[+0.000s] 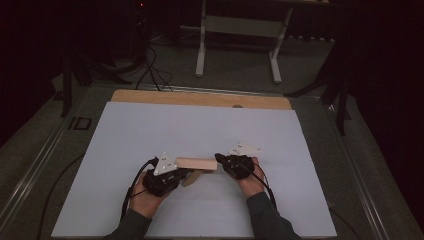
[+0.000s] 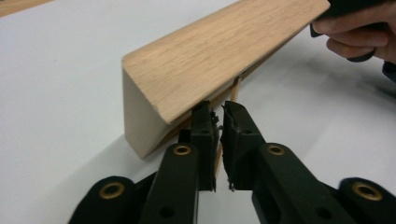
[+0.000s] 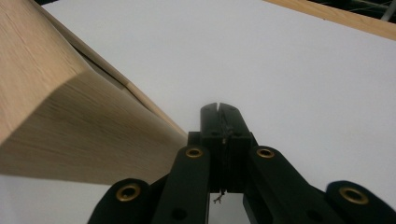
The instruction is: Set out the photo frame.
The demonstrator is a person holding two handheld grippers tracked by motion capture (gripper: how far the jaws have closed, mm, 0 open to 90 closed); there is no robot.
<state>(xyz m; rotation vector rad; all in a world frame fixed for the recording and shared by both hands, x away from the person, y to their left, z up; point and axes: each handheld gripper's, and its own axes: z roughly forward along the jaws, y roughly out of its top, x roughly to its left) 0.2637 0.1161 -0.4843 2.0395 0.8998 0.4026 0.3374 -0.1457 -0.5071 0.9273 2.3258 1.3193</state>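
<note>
- I have a light wooden block (image 1: 196, 163) between my two hands, on the white sheet (image 1: 150, 130) that covers the table, near my edge of it. In the high view its long axis runs left to right.
- My left gripper (image 2: 218, 112) sits at the block's left end. In its own view the jaws stand nearly together, with a thin wooden strip (image 2: 235, 89) on the block's underside running down into the narrow gap between them. I judge they pinch that strip, but the contact is partly hidden.
- My right gripper (image 3: 219, 108) is at the block's right end. Its jaws are pressed fully together with nothing between them, and the block lies just to the left of them in that view, beside the tips rather than in them.
- In the left gripper view the block looks tilted, its near end low on the sheet and its far end rising toward my right hand (image 2: 359, 32).
- So the left hand has the hold. For the right to take the far end, I reckon its jaws must part and swing toward the block.
</note>
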